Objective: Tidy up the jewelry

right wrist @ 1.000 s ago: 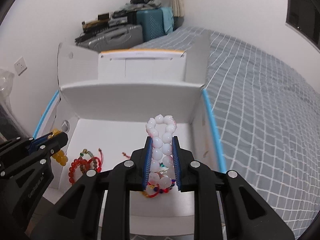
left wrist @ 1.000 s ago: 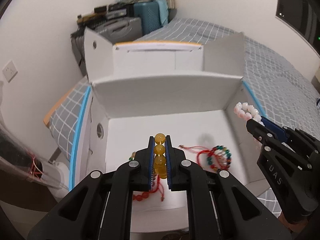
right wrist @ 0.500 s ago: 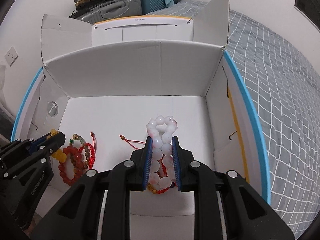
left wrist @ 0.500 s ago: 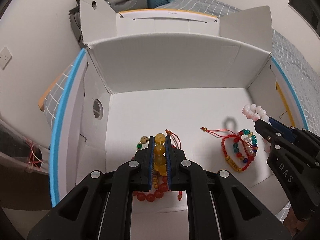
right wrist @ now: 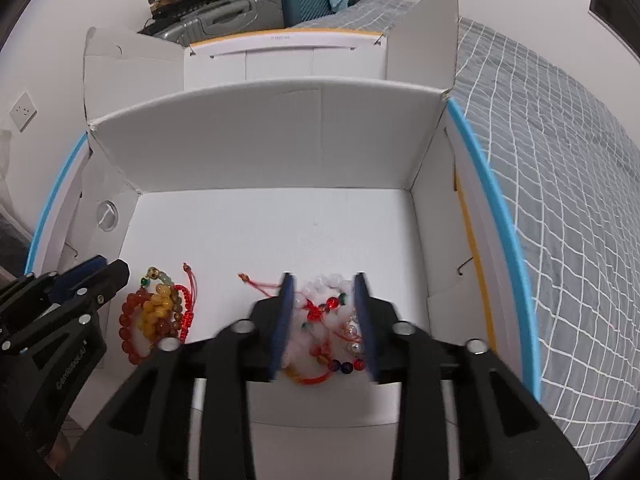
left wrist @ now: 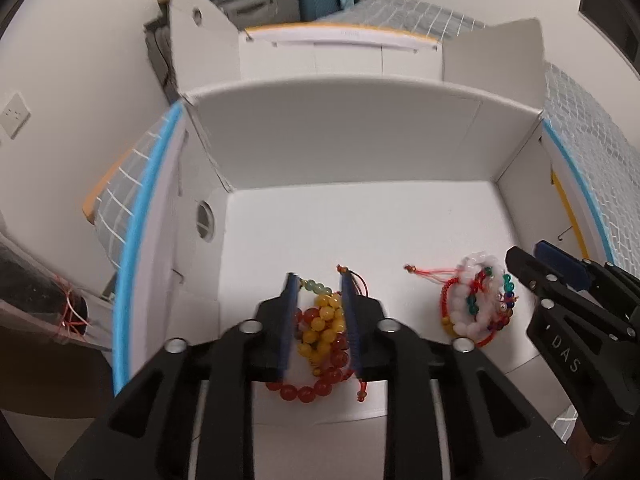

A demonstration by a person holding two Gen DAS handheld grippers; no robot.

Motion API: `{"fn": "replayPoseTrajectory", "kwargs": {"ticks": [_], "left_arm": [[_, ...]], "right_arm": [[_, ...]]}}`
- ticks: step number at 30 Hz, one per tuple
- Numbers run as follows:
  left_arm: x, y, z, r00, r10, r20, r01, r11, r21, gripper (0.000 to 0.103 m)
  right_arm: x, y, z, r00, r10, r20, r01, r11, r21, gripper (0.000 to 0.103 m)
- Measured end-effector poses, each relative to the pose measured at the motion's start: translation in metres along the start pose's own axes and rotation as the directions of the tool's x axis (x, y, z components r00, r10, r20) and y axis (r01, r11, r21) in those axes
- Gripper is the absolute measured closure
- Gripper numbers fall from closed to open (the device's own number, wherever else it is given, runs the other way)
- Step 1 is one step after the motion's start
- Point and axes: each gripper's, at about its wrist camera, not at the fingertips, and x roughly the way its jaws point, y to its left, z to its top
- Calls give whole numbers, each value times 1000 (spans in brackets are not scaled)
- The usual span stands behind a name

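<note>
A white cardboard box (left wrist: 360,144) lies open on the bed. My left gripper (left wrist: 320,284) is open over a pile at the box's near left: a yellow bead bracelet (left wrist: 322,326) on a red bead bracelet (left wrist: 316,388). The same pile shows in the right wrist view (right wrist: 154,316). My right gripper (right wrist: 322,282) is open over a second pile at the near right, where a white-pink bead bracelet (left wrist: 466,304) lies on red cord bracelets with coloured beads (left wrist: 490,308). Both bracelets rest loose on the box floor (right wrist: 272,232).
The box's flaps stand up at the back and sides (right wrist: 424,28). A grey checked bedspread (right wrist: 560,160) runs to the right. Suitcases and clutter (right wrist: 248,8) sit by the far wall. A wall socket (right wrist: 23,111) is at the left.
Both grippers have opened and dropped lower into the box. The yellow bracelet fell onto the left pile and the white-pink bracelet onto the right pile.
</note>
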Motion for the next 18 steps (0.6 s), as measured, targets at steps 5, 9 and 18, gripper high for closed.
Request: {"fn": "replayPoseTrajectory", "kwargs": {"ticks": [5,9,18], "left_arm": [[-34,3,-13,994,-8,111,10,1000,-15,47],[-59,1,-30,980,1,199,3,1000,-19,24],[-110,-5,-84,939,-19,344,26,1000,-15,6]], "right_arm": [[-29,-6,-7,996,-10,90,10,1000,2,43],[-54,-14,-16,987,-20,161,18,1000,14,26],[-106,-23,-63,947,-72,314,69,997,23,8]]}}
